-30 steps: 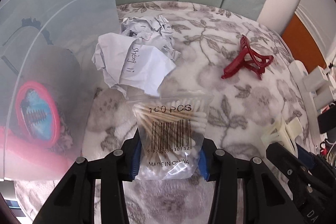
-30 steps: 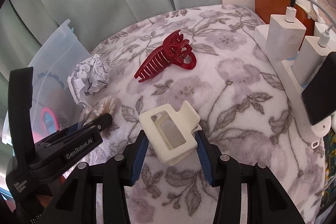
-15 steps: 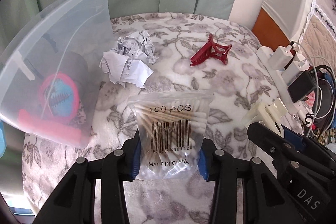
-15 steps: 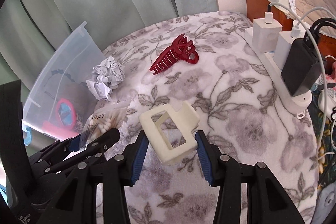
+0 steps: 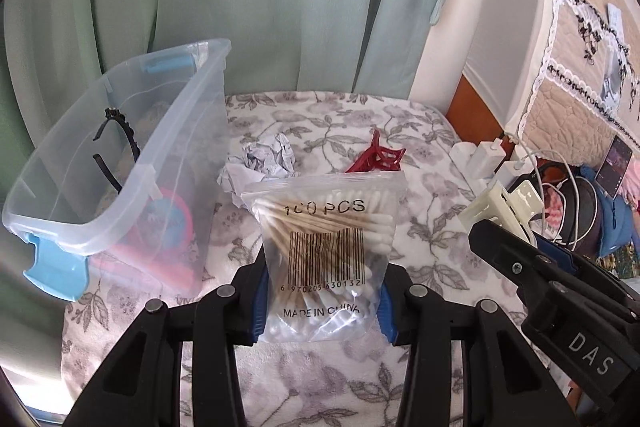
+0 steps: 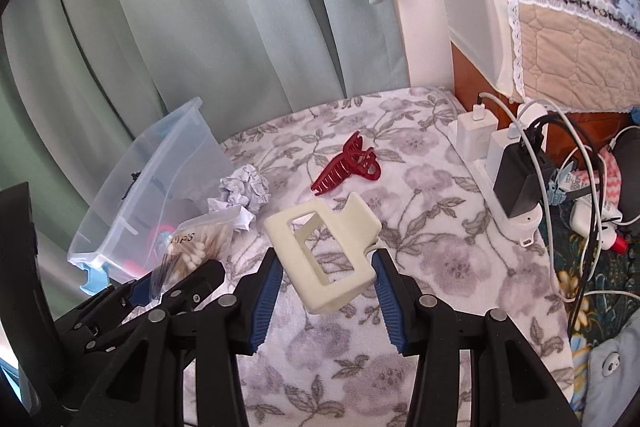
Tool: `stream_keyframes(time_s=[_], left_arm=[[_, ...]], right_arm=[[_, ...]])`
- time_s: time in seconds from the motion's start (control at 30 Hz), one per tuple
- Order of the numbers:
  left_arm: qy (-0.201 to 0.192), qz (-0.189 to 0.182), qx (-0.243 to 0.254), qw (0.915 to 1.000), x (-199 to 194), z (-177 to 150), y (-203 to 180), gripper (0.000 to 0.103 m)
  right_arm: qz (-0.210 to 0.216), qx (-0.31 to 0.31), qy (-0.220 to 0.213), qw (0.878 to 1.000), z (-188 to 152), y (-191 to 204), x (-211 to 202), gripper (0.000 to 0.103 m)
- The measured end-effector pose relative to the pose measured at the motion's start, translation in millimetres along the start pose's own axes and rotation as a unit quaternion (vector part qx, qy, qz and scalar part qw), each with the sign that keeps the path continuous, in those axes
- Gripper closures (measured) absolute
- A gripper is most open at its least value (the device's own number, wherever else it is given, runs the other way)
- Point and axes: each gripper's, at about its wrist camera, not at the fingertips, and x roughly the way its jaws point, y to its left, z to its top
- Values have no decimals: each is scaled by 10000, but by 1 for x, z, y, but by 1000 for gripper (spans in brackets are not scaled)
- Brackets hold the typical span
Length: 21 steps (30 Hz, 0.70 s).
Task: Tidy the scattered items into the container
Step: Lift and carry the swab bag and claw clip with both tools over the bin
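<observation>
My left gripper point(image 5: 320, 301) is clamped on a clear zip bag of cotton swabs point(image 5: 325, 247), blue pads pressing both lower edges, the bag upright above the floral blanket point(image 5: 320, 379). My right gripper point(image 6: 326, 291) is clamped on a cream hair claw clip point(image 6: 326, 249), tilted, clear of the blanket. The clear plastic container point(image 5: 120, 163) stands to the left, just beside the bag; it holds a black headband point(image 5: 120, 135) and a red-rimmed round item point(image 5: 170, 217). Crumpled paper point(image 6: 244, 193) lies against the container's right wall. A red claw clip point(image 6: 348, 169) rests farther back on the blanket. Chargers on a power strip point(image 6: 496, 163) line the right edge.
</observation>
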Motion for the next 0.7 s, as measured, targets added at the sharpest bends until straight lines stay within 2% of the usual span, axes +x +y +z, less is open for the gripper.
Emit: stream_keyframes(time_s=[0.33,0.7], left_arm=[[-520,-59,-175,9985,-39,19,23,58],[-967,4,-530,9939,-70,39,63,58]], right_arm=[[101,-180,-550,9983,18,34,-38,53],[360,-497,-934,9937,38,78,-60,54]])
